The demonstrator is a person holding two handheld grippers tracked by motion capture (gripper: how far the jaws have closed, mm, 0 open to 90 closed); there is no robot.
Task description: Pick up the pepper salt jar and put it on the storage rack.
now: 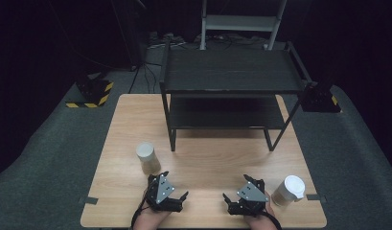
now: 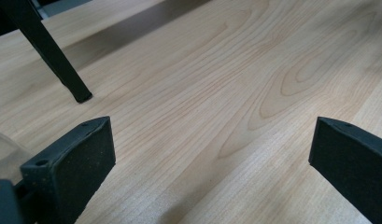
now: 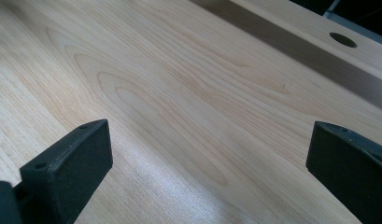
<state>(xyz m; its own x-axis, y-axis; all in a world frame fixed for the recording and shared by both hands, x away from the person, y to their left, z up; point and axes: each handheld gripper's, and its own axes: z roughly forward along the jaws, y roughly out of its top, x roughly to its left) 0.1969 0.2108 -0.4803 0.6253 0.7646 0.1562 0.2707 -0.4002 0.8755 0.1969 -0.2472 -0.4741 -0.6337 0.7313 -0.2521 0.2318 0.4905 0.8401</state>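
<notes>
While upright, both cups (image 1: 147, 156) open skyward.

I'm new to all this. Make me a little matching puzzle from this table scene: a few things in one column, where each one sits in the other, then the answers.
Things:
1. left cup
2. right cup
3. rack
4. left hand-held gripper

Places:
A. at the table's far edge, on four black legs
B. near the right edge of the table, beside the right hand-held gripper
C. at the near edge, jaws open over bare wood
D. just in front of the rack's left front leg

Pairs: 1-D, 2-B, 3-A, 4-C
</notes>
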